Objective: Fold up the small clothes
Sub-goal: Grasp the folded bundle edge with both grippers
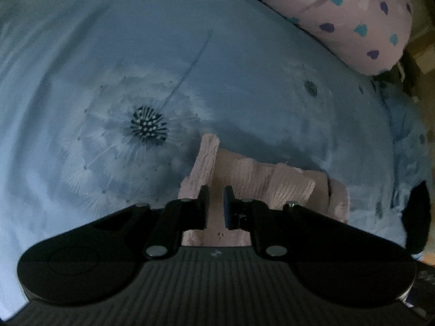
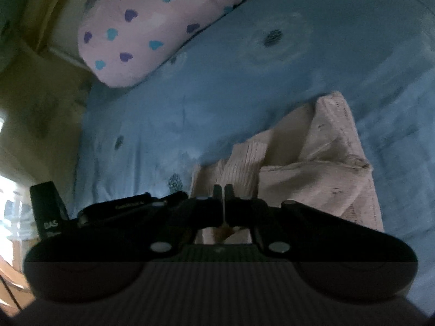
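Your left claw (image 1: 216, 196) is pinching the near edge of the small pink ribbed garment (image 1: 244, 174) lying rumpled on the blue dandelion-print bedsheet (image 1: 244, 81), while your right claw (image 2: 224, 190) is pressed together on the same garment, near the heart-dotted pillow (image 2: 141, 27)

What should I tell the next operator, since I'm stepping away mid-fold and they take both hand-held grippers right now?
Left hand-held gripper: shut on the near edge of the pink garment.
Right hand-held gripper: shut on the same garment's edge.
The garment lies bunched and rumpled on the blue dandelion-print bedspread; a pink heart-print pillow sits behind it.
Done: both edges gripped.
Left: probably lift, spread flat, then make the folds; no neat fold shows yet.
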{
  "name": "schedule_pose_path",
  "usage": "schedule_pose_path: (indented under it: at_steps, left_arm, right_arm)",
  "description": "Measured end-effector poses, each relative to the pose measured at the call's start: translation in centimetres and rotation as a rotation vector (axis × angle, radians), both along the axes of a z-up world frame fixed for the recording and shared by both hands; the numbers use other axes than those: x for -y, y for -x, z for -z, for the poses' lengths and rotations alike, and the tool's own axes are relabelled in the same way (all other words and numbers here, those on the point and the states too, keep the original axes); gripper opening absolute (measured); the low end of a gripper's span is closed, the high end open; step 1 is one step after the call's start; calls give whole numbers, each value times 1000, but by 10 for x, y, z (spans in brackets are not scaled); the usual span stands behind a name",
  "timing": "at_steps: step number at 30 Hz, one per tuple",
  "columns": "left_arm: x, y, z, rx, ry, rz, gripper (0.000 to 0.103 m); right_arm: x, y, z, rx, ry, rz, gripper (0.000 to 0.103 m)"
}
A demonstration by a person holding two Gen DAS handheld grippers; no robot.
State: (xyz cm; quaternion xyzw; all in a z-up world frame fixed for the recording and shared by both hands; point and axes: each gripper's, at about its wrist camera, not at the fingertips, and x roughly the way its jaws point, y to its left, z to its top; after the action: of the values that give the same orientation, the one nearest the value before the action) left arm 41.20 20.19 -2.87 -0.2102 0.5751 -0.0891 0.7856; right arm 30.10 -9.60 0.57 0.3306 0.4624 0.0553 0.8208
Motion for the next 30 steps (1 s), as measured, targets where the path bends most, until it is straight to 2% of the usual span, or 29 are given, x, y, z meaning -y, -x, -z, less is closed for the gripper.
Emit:
schedule_pose_path:
  at_steps: [4,5,6,7,8,9,10,11,13,16,18,22,23,24,25,27,30]
  left_arm:
    - [8,-2,0,-9,19,36,17]
    - [12,-2,1,-18,22,53,26]
    - [17,-4,2,-25,23,68,42]
    - [23,-5,4,-28,17,84,52]
    - [29,-5,5,-26,1,102,67]
    - [35,-5,6,-18,-22,117,73]
    - [40,-5,7,-6,-42,133,74]
    - [46,-6,8,2,-65,154,75]
    - [56,-9,13,6,-89,189,75]
    - [64,-14,18,28,-101,222,71]
    - [72,-17,18,56,-109,243,57]
    - [87,-26,28,51,-130,279,52]
    - [90,-28,32,42,-139,285,44]
    - [91,-29,37,35,-142,286,26]
    - [92,-30,39,33,-133,289,17]
    - [90,-29,38,39,-123,292,11]
    - [79,-22,25,74,-132,257,10]
  right_arm:
    - [-7,-2,1,-66,150,9,9]
    - [-7,-1,2,-76,178,14,9]
    - [-6,0,3,-83,195,18,9]
    - [-5,3,4,-87,202,23,10]
    - [-4,6,5,-92,208,30,10]
    - [-2,10,6,-96,214,39,12]
    - [0,14,6,-101,219,48,20]
    - [2,18,6,-101,222,59,40]
    - [4,25,6,-86,230,82,57]
    - [6,31,6,-76,236,79,56]
    - [6,32,7,-76,229,89,56]
    - [7,35,10,-81,200,119,56]
    - [7,35,11,-83,194,126,56]
    - [7,36,12,-86,187,132,56]
    - [7,37,12,-87,183,137,56]
    - [7,38,13,-88,176,142,56]
    - [7,37,14,-88,174,143,56]
